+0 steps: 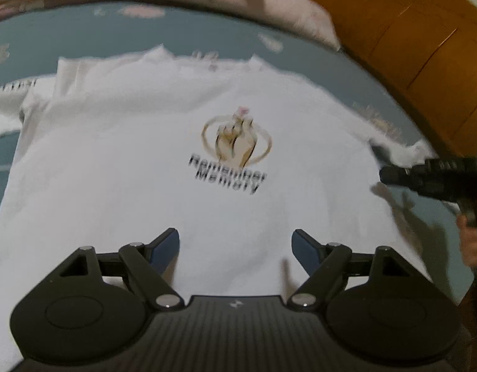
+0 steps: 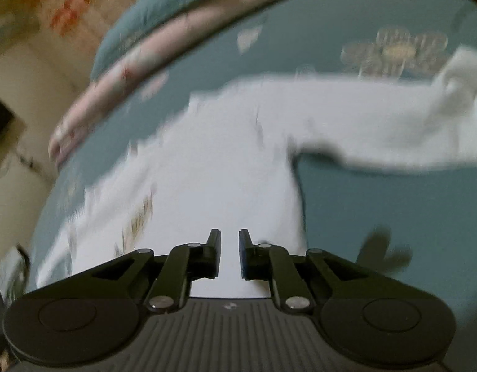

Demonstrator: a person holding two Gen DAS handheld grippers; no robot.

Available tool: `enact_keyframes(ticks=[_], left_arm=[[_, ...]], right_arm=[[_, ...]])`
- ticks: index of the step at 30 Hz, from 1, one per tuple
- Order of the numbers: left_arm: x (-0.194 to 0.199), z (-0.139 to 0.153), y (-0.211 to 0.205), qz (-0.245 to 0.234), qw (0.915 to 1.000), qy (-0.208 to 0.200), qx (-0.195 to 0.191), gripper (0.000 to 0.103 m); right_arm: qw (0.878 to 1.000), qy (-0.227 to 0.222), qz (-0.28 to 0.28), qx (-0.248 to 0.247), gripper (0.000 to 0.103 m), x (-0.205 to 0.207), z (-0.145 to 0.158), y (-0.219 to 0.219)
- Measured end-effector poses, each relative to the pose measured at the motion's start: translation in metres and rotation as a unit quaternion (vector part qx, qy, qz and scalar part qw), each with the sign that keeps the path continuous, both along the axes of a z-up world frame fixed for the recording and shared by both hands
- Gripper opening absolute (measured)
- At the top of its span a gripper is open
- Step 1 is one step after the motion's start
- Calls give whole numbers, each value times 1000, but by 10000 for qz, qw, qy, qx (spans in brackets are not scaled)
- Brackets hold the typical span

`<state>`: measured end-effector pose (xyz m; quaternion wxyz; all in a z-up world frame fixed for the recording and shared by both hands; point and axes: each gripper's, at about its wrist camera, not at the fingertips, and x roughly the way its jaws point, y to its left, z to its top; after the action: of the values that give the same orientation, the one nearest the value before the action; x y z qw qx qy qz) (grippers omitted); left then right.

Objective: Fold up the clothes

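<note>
A teal bedspread with pale flower prints [image 1: 68, 35] covers the bed, a wooden door [image 1: 402, 46] beyond its corner. Over it, the left gripper [image 1: 236, 248] hovers with jaws spread wide and nothing between them, just above the lower front of the white printed T-shirt [image 1: 120, 161] lying flat. The right gripper [image 2: 229, 252] has its jaws nearly together, a narrow gap showing white cloth below, nothing pinched; the shirt's sleeve [image 2: 393, 124] stretches away ahead to its right.
</note>
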<state>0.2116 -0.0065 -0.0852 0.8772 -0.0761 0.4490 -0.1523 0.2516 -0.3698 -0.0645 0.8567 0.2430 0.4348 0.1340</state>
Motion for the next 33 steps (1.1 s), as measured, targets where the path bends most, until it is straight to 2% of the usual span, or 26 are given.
enact_keyframes(ticks=[3,6,8,9,10,14,17,20,22,25,28,30,31,33], left_arm=[[-17,-5,0,-150,9994,-53,315,82],[-40,-7,8,-230,9987,9,454,87],[-52,-4,11,-354,9976,-9,590,87],[-54,0,12,-376,9976,-39,577,87],[-55,4,13,-371,9978,-84,542,87],[-43,22,12,-140,9989,-373,244,87],[-37,13,8,-39,9993,-333,193,87],[-46,-5,15,98,9990,-79,421,87],[-62,-11,25,61,9982,-243,548,87],[-80,-9,35,-115,9971,-283,691,87],[-83,2,36,-123,9963,-293,793,87],[-81,8,31,-56,9967,-375,717,87],[-81,7,27,-91,9970,-348,681,87],[-82,5,17,-161,9976,-293,609,87]], right_arm=[[9973,-1,40,-728,12,-23,-9,6],[9905,-27,65,-1376,13,-46,-7,5],[9876,-70,109,-1564,21,-58,3,11],[9864,-126,144,-1634,33,-64,8,16],[9850,-181,179,-1705,38,-69,14,20],[9924,-268,649,-1013,38,-69,13,56],[9902,-132,496,-1296,38,-77,-3,63],[9902,-218,244,-1357,38,-99,-8,39],[9922,-100,-26,-1241,38,-116,-8,16],[9941,16,-81,-1079,38,-135,-8,2],[9901,-94,183,-1390,40,-135,4,27],[9866,-325,515,-1516,44,-132,11,51],[9847,-351,682,-1565,47,-130,11,64],[9801,-352,958,-1701,47,-131,8,82]])
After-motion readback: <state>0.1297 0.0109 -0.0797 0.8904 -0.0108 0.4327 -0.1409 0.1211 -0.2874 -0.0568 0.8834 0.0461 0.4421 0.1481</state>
